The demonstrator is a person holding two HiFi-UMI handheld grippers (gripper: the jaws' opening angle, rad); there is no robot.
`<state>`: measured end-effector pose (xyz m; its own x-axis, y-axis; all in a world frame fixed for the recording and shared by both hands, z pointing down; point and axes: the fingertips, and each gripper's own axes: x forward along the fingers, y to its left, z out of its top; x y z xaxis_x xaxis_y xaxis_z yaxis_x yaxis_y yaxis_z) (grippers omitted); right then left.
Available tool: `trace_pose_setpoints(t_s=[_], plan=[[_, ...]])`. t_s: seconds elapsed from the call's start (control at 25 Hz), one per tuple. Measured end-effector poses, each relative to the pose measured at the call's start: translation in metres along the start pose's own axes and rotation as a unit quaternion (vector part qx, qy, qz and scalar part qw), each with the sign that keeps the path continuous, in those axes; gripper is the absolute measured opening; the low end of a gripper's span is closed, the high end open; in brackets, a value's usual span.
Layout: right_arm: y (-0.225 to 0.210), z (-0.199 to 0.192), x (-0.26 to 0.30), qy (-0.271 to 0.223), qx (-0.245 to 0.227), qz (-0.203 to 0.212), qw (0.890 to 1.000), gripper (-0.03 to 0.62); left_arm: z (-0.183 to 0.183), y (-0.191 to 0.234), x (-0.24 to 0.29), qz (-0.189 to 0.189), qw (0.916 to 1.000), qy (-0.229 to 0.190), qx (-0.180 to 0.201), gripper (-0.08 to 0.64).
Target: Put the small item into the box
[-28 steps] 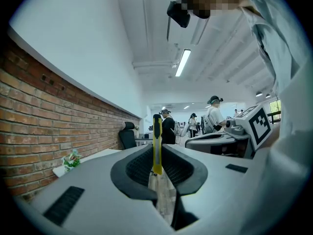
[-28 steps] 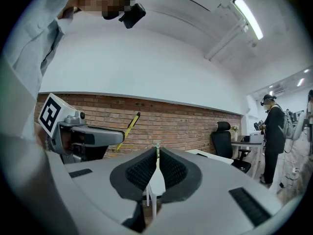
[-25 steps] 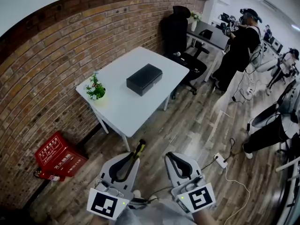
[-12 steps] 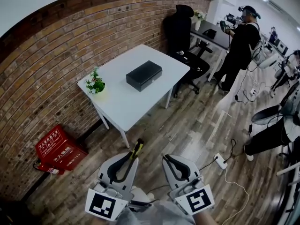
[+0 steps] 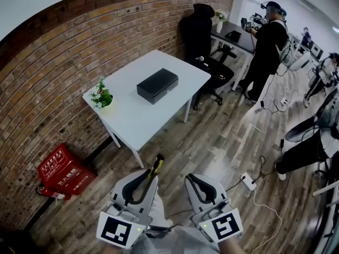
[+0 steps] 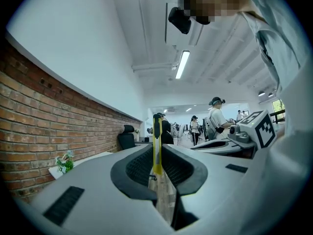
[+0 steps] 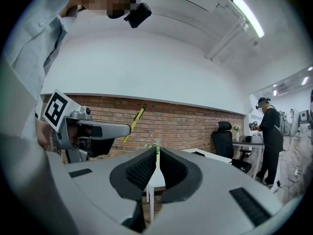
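Standing well apart from the white table, looking down at it across the wooden floor. Pinching the small item (a slim yellow stick with a black tip) between the fingers of the left gripper, low in the frame just left of centre, with most of its length poking up past the fingertips. Carrying nothing in the right gripper, low and just right of centre, with both fingers pressed together on air. Aiming, by the look of it, for the black box in the upper middle of the frame, lying apparently closed on the table near 1 small potted plant at the left edge.

Judging the item light, stiff and probably smooth-sided, so likely to pivot in a pinch taken near 1 end. Gripping nearer the middle, flat sides against the pads, seeming safer. Needing the lid raised first, probably — a job for the free right gripper.
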<state>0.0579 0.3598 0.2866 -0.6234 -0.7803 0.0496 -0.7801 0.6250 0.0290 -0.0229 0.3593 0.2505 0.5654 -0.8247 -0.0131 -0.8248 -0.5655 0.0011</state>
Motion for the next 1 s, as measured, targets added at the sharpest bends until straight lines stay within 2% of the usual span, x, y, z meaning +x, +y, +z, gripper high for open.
trace_pose_setpoints(t_s=[0.24, 0.8, 1.0], plan=[[-0.028, -0.004, 0.041, 0.006, -0.003, -0.008, 1.000, 0.051, -0.007, 0.033, 0.040, -0.009, 1.0000, 0.001, -0.004, 0.066], [-0.102, 0.008, 0.194, 0.016, -0.002, -0.013, 1.000, 0.051, 0.000, 0.161, 0.161, -0.018, 0.9998, 0.001, 0.000, 0.066], [-0.130, 0.018, 0.249, -0.005, 0.000, -0.020, 1.000, 0.051, -0.001, 0.204, 0.200, -0.019, 0.9998, 0.005, 0.000, 0.066]])
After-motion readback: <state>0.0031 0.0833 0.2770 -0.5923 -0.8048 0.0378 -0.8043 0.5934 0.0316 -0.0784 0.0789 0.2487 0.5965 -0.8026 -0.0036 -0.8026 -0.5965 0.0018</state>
